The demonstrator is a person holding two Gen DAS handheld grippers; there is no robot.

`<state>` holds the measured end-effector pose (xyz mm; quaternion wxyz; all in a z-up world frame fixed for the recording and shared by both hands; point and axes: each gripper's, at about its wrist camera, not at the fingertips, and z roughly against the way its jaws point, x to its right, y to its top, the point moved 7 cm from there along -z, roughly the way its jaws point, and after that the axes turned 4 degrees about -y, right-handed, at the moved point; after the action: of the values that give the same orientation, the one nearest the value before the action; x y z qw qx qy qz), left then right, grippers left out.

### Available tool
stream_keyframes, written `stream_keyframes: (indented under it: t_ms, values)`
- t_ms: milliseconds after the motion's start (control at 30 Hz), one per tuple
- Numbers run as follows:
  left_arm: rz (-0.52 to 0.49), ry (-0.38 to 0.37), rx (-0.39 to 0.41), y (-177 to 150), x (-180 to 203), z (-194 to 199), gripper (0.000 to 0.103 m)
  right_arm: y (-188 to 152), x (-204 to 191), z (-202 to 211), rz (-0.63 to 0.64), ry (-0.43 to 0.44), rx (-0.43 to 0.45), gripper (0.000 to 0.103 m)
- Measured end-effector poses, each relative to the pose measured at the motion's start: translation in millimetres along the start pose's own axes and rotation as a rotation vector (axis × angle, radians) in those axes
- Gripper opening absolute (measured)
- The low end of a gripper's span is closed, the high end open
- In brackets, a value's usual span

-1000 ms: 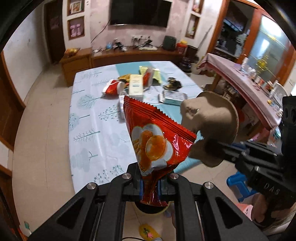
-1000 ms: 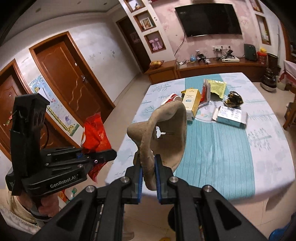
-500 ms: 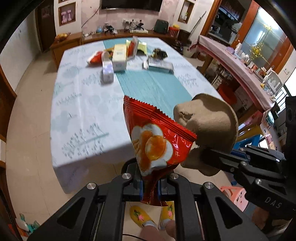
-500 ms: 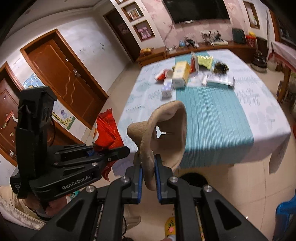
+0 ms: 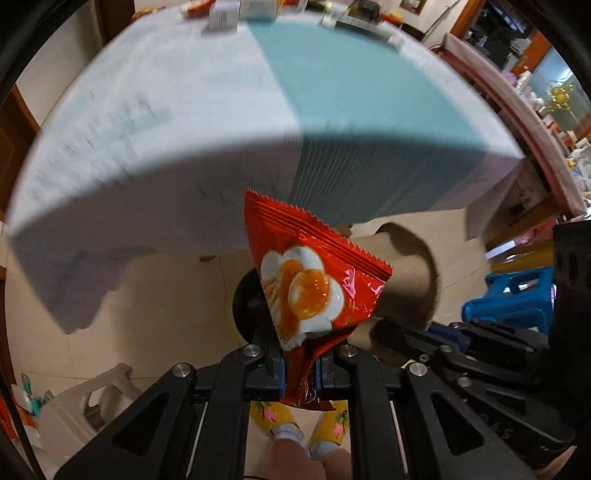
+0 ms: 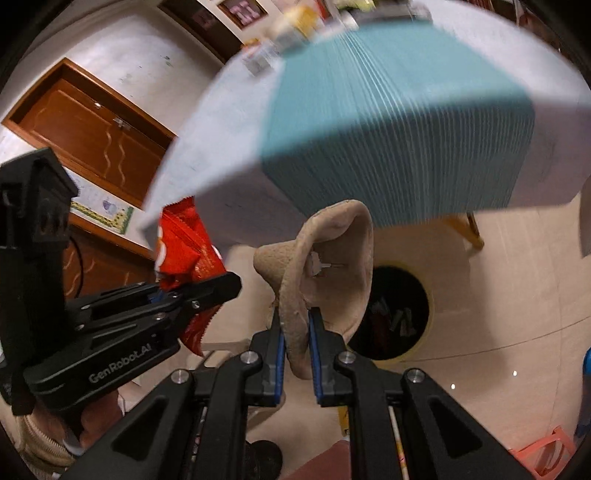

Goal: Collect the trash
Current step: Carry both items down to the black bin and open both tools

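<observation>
A red snack wrapper [image 5: 310, 280] with a fried-egg picture stands up from my left gripper [image 5: 300, 369], which is shut on its lower end. My right gripper [image 6: 295, 354] is shut on a bent piece of brown cardboard [image 6: 332, 266]. Both point steeply down beside the table's near edge. A black bin with a yellow rim [image 6: 402, 314] sits on the floor right below the cardboard, with scraps inside. In the left wrist view the bin [image 5: 245, 306] shows dark behind the wrapper, and the cardboard [image 5: 402, 273] hangs just right of it. The wrapper [image 6: 184, 251] and left gripper [image 6: 173, 295] appear at left in the right wrist view.
The table with a white and teal cloth [image 5: 192, 110] looms above; boxes and packets [image 5: 240, 7] lie at its far end. A blue stool [image 5: 513, 295] stands right, a beige stool [image 5: 88, 402] left. A person's feet in yellow socks [image 5: 306, 424] are below. Wooden doors [image 6: 85, 136] line the left wall.
Both grippers have dropped from above the tabletop to below its edge, tilting downward. The floor bin has come into view under them. Wrapper and cardboard stay gripped.
</observation>
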<state>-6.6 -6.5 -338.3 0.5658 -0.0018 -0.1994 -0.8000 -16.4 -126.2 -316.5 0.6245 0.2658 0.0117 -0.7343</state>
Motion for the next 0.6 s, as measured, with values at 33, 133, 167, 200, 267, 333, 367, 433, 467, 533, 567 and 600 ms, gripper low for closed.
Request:
stream_keyframes:
  t_ms: [33, 133, 167, 200, 267, 333, 367, 433, 467, 533, 567, 600]
  values:
    - [0.001, 0.007, 0.000, -2, -2, -13, 0.009, -3, 10, -17, -0.010, -0.001, -0.016, 0.011]
    - [-0.001, 0.028, -0.009, -10, -11, -59, 0.009, -13, 34, -64, -0.018, -0.013, -0.043, 0.011]
    - [0.001, 0.034, -0.013, -14, -15, -75, 0.010, -16, 44, -84, -0.016, -0.018, -0.057, 0.011]
    - [0.007, 0.034, -0.009, -16, -18, -86, 0.017, -18, 49, -98, -0.014, -0.023, -0.064, 0.011]
    - [0.016, 0.045, 0.004, -20, -24, -104, 0.031, -21, 62, -129, -0.008, -0.037, -0.080, 0.013]
    - [0.025, 0.058, 0.006, -25, -31, -119, 0.052, -22, 72, -150, -0.016, -0.042, -0.092, 0.014]
    - [0.032, 0.076, 0.003, -27, -36, -125, 0.063, -22, 79, -163, -0.023, -0.055, -0.094, 0.014]
    - [0.051, 0.080, -0.001, -32, -44, -135, 0.077, -21, 88, -177, -0.041, -0.083, -0.097, 0.017]
    - [0.056, 0.081, -0.001, -33, -47, -137, 0.083, -21, 95, -184, -0.058, -0.099, -0.100, 0.025]
    - [0.062, 0.091, 0.004, -37, -50, -138, 0.087, -21, 101, -189, -0.075, -0.110, -0.094, 0.042]
    - [0.059, 0.097, 0.010, -38, -51, -137, 0.087, -21, 103, -190, -0.082, -0.118, -0.088, 0.045]
    - [0.056, 0.102, 0.012, -37, -51, -136, 0.087, -20, 104, -189, -0.085, -0.117, -0.082, 0.045]
